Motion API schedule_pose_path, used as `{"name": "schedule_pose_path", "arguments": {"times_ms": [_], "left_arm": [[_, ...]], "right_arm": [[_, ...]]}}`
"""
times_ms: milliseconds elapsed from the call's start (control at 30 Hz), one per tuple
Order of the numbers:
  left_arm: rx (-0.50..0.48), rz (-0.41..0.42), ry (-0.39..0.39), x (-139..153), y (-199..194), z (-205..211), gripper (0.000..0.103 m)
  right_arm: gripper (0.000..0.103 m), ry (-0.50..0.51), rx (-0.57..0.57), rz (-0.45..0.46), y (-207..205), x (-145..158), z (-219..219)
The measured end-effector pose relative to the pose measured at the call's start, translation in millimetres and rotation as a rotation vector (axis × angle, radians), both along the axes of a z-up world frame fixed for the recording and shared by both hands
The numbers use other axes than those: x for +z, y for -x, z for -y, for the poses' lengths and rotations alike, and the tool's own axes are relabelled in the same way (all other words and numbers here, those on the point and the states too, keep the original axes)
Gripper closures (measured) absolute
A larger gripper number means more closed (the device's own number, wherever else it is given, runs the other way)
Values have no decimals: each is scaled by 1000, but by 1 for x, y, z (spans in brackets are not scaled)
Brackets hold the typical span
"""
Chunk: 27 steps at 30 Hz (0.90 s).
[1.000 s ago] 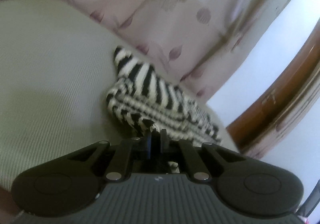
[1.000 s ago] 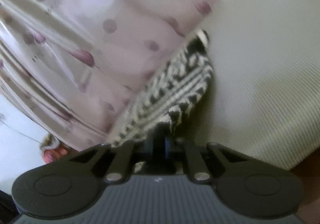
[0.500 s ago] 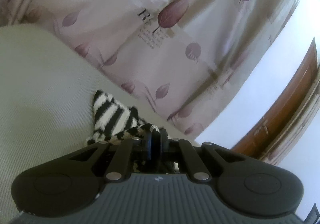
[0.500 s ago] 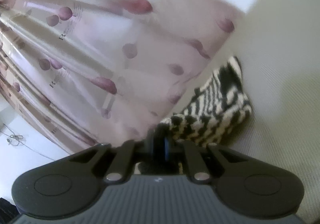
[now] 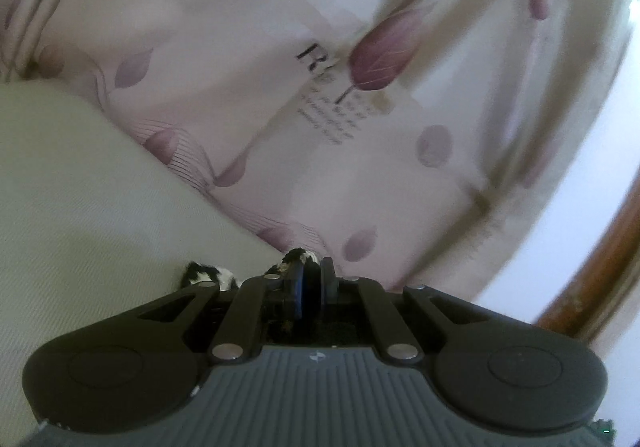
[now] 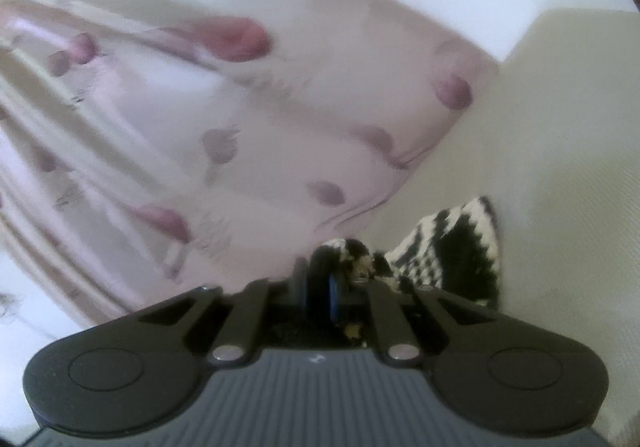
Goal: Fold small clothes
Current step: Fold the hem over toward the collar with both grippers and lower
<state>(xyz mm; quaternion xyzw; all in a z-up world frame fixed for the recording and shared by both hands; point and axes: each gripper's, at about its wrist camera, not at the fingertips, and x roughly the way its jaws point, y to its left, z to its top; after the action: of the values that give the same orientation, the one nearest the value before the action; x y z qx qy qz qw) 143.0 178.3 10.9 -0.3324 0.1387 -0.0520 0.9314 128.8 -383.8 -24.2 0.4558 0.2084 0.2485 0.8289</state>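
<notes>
A small black-and-white striped knit garment (image 6: 452, 247) lies on the pale ribbed bed surface (image 6: 560, 167). My right gripper (image 6: 318, 267) is shut on one bunched edge of it, and the rest trails off to the right of the fingers. In the left wrist view my left gripper (image 5: 310, 267) is shut on another edge of the striped garment (image 5: 206, 273); only small tufts show beside and above the fingertips, the rest is hidden under the gripper body.
A pink curtain with purple leaf prints (image 5: 320, 107) hangs close behind the bed, also filling the left of the right wrist view (image 6: 200, 127). A white wall (image 5: 580, 227) and a brown wooden frame (image 5: 600, 287) stand at the right.
Both grippers have lifted and moved toward the curtain with the garment's edges held. Much less of the striped cloth shows ahead of each gripper; the curtain fills more of both views.
</notes>
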Motion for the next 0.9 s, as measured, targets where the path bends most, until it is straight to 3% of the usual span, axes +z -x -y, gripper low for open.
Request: {"name": "schedule_pose_path", "arguments": {"times_ms": [200, 400, 467, 500, 567, 600, 633, 700, 800, 900], "left_arm": [[50, -92, -24, -30, -62, -5, 96], [91, -156, 24, -63, -90, -17, 95], [89, -170, 31, -68, -94, -19, 94], [95, -167, 34, -70, -95, -19, 88], [107, -164, 47, -71, -92, -23, 55], [130, -168, 61, -71, -90, -25, 23], [162, -157, 76, -70, -86, -28, 3], [229, -110, 88, -66, -76, -34, 1], [206, -125, 89, -61, -71, -43, 1], [171, -139, 16, -56, -62, -42, 3]], "right_arm": [[93, 8, -40, -94, -66, -34, -10], [93, -24, -58, -160, -105, -72, -19], [90, -77, -77, -195, -113, -85, -17], [90, -95, -83, -200, -116, -91, -16], [88, -102, -85, -201, -117, -96, -15], [87, -110, -89, -190, -116, -98, -15], [83, -124, -100, -178, -113, -99, -14], [77, -167, -122, -147, -108, -101, -12], [48, -190, -189, -95, -94, -95, -5], [47, -133, -165, -67, -86, -83, -4]]}}
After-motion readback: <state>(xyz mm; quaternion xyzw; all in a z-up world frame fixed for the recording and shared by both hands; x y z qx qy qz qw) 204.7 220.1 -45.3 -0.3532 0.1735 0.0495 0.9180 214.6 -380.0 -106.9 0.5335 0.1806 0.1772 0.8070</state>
